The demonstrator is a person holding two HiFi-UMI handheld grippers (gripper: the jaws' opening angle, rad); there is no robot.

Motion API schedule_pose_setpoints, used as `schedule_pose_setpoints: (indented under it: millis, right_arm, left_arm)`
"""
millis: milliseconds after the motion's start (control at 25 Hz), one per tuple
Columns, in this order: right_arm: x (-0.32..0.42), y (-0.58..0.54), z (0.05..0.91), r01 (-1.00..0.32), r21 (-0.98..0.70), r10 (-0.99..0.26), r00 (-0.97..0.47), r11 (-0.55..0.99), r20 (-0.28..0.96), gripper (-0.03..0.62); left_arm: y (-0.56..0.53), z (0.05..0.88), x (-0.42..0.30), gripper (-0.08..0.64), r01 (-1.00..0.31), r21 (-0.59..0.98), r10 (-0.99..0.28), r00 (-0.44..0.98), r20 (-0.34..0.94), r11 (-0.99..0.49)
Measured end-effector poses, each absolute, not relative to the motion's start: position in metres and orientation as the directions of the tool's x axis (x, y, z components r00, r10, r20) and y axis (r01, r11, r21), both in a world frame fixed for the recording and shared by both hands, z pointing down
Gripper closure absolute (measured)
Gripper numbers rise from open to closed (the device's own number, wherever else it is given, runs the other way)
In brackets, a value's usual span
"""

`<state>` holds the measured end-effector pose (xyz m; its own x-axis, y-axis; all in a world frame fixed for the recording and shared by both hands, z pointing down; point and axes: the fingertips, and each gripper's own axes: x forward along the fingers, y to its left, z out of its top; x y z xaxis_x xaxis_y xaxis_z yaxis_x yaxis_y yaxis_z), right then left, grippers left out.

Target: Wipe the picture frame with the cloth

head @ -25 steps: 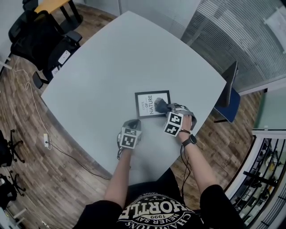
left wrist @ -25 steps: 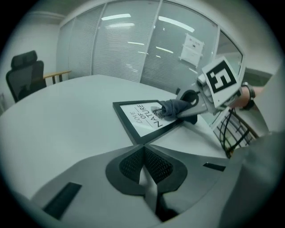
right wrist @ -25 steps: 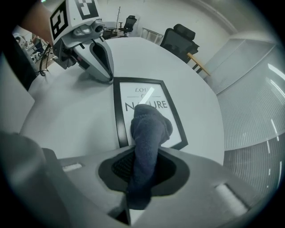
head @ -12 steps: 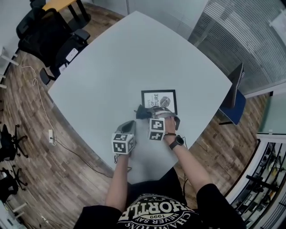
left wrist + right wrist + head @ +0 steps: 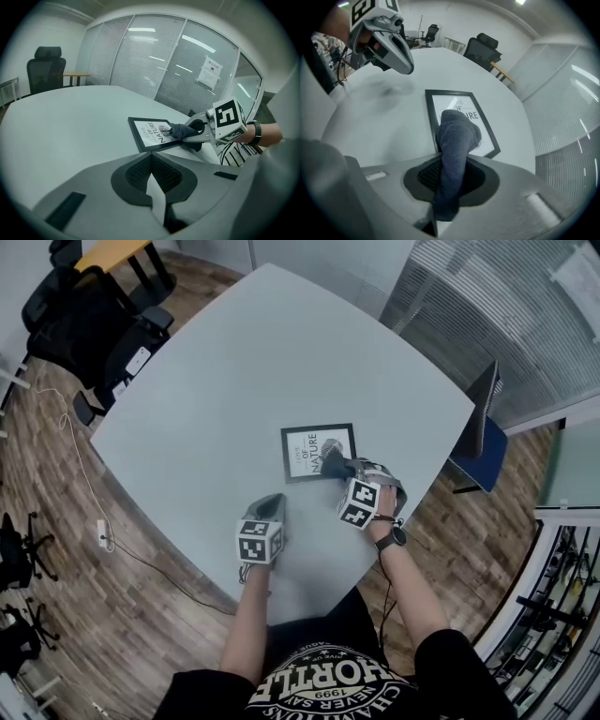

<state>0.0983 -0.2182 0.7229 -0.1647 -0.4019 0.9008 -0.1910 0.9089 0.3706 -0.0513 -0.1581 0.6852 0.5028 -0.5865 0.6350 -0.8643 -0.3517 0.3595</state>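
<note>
A black picture frame (image 5: 317, 452) with a white print lies flat on the white table (image 5: 234, 390), near its front right corner. My right gripper (image 5: 339, 463) is shut on a dark blue-grey cloth (image 5: 454, 140), and the cloth's bunched end rests on the frame's (image 5: 461, 119) near right part. From the left gripper view the cloth (image 5: 183, 131) covers the frame's (image 5: 152, 133) right side. My left gripper (image 5: 272, 507) hovers over the table left of the frame, jaws shut with nothing between them.
Black office chairs (image 5: 89, 320) stand beyond the table's far left edge. A blue chair (image 5: 483, 442) stands at the right edge, by the glass partition (image 5: 506, 315). Cables (image 5: 84, 493) trail across the wood floor on the left.
My right gripper has swept the cloth from the frame's near left corner back to its right part. The left gripper has hardly moved.
</note>
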Motion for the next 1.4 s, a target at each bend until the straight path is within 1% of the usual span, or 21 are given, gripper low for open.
schedule_pose_setpoints:
  millis: [160, 240, 320, 440, 520, 560, 680, 880, 1080, 1200, 1400]
  right_arm:
    - [0.123, -0.223, 0.716, -0.359, 0.385, -0.467, -0.177, 0.85, 0.866, 0.525]
    - [0.121, -0.226, 0.7, -0.462, 0.39, -0.529, -0.219, 0.797, 0.82, 0.526]
    - [0.113, -0.229, 0.675, -0.569, 0.361, -0.586, -0.278, 0.739, 0.761, 0.526]
    - [0.099, -0.224, 0.632, -0.74, 0.196, -0.65, -0.393, 0.644, 0.65, 0.528]
    - [0.095, -0.215, 0.597, -0.823, 0.074, -0.714, -0.441, 0.564, 0.544, 0.526]
    - [0.094, -0.208, 0.576, -0.849, 0.039, -0.753, -0.446, 0.528, 0.484, 0.526]
    - [0.087, -0.176, 0.512, -0.885, 0.003, -0.837, -0.44, 0.467, 0.326, 0.525]
    - [0.074, -0.109, 0.429, -0.91, 0.041, -0.9, -0.402, 0.413, 0.167, 0.525]
    - [0.075, -0.047, 0.394, -0.931, 0.096, -0.932, -0.338, 0.351, 0.128, 0.526]
    - [0.079, -0.017, 0.384, -0.941, 0.088, -0.942, -0.316, 0.326, 0.111, 0.526]
    - [0.068, 0.017, 0.373, -0.946, 0.079, -0.947, -0.305, 0.313, 0.096, 0.526]
  left_arm:
    - [-0.154, 0.68, -0.043, 0.563, -0.862, 0.359, -0.59, 0.506, 0.629, -0.358]
    - [-0.153, 0.674, -0.045, 0.563, -0.861, 0.356, -0.596, 0.509, 0.621, -0.365]
    - [-0.152, 0.663, -0.049, 0.563, -0.858, 0.356, -0.612, 0.514, 0.601, -0.371]
    - [-0.152, 0.638, -0.053, 0.563, -0.849, 0.355, -0.643, 0.527, 0.555, -0.39]
    - [-0.148, 0.615, -0.054, 0.563, -0.843, 0.341, -0.664, 0.538, 0.519, -0.416]
    - [-0.145, 0.601, -0.053, 0.563, -0.839, 0.33, -0.676, 0.544, 0.497, -0.433]
    - [-0.13, 0.552, -0.051, 0.563, -0.827, 0.273, -0.714, 0.561, 0.419, -0.49]
    - [-0.097, 0.459, -0.058, 0.563, -0.835, 0.15, -0.793, 0.551, 0.261, -0.53]
    - [-0.048, 0.4, -0.062, 0.563, -0.843, 0.057, -0.829, 0.536, 0.156, -0.535]
    - [-0.018, 0.387, -0.059, 0.563, -0.838, 0.029, -0.829, 0.544, 0.133, -0.545]
    - [0.018, 0.38, -0.071, 0.563, -0.833, 0.028, -0.826, 0.551, 0.122, -0.552]
